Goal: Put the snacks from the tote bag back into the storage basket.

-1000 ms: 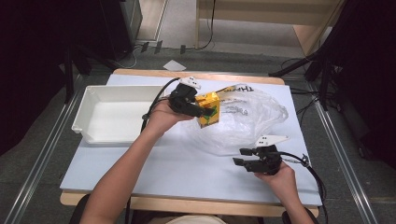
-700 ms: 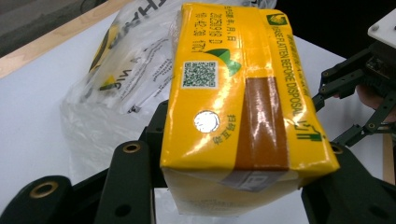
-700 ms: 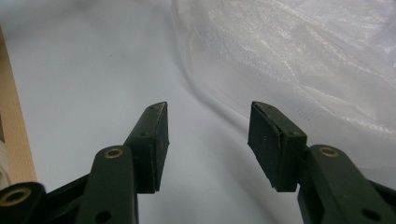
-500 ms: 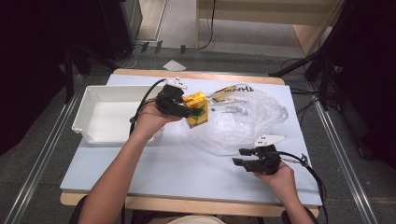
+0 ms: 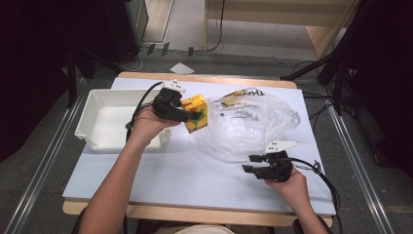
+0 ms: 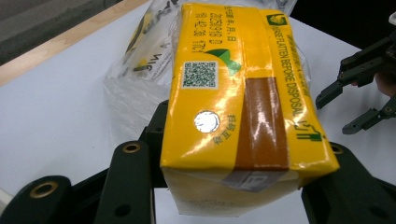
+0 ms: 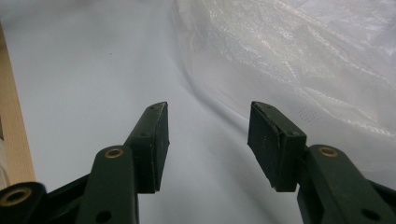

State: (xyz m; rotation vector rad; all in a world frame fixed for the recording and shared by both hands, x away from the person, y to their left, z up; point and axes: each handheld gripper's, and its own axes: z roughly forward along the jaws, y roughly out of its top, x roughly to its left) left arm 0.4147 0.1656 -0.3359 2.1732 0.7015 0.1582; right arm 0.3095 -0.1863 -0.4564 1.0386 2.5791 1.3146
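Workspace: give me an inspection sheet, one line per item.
Surface: pale blue table top on a wooden board, bare in front.
Job's things: yellow carton held in the air between white tray and clear plastic bag.
Clutter: white paper scrap on the floor behind the table.
Grippers: left gripper shut on the carton; right gripper open, resting beside the bag.
Cables: black cable from the left gripper; another from the right.
Surroundings: grey floor, wooden furniture behind.
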